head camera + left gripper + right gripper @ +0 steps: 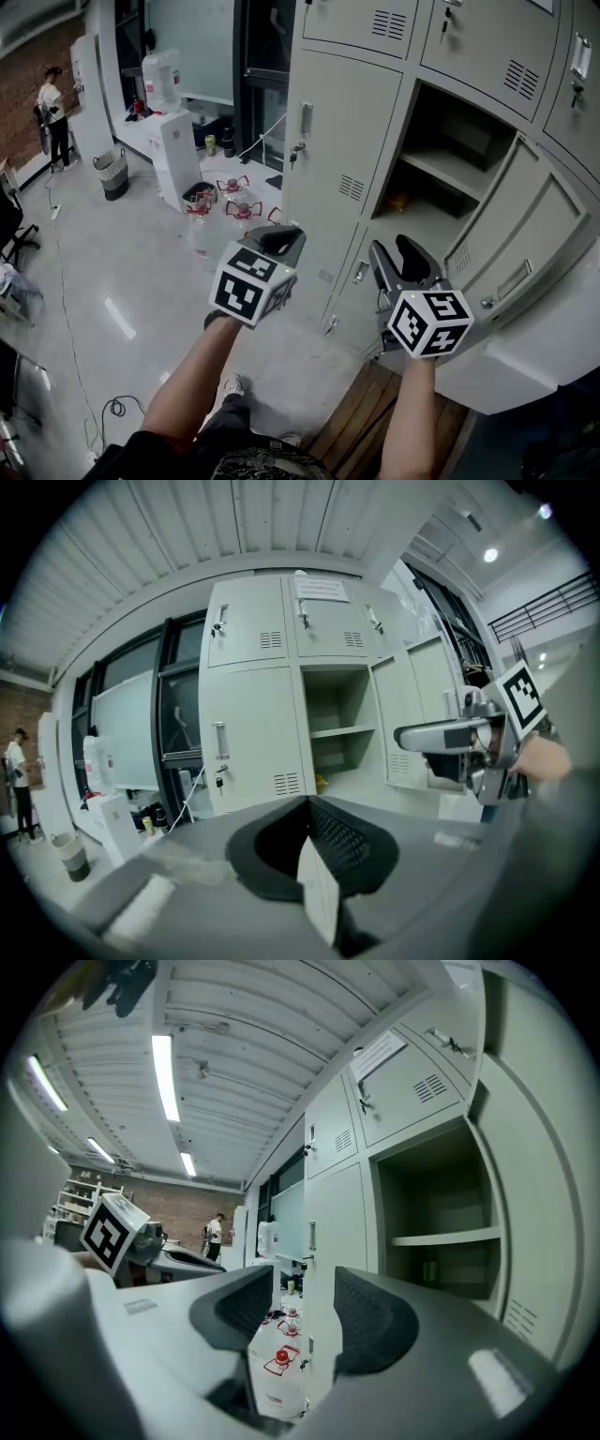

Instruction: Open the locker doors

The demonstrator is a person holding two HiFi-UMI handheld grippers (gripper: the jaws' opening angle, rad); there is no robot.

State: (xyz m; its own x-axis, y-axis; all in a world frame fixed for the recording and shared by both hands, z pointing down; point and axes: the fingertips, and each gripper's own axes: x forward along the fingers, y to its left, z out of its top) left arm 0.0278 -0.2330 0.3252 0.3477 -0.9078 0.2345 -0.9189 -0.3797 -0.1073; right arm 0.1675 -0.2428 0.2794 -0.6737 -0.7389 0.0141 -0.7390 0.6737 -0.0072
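One locker door [521, 246] stands open. The left gripper [281, 241] has closed, empty fingers. The right gripper [397, 255] has its fingers apart, empty.

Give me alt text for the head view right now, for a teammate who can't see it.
A middle locker in a grey bank stands open, its door swung right, a shelf inside. Both grippers are held out in front of the lockers: the left gripper shut, the right gripper open and empty.
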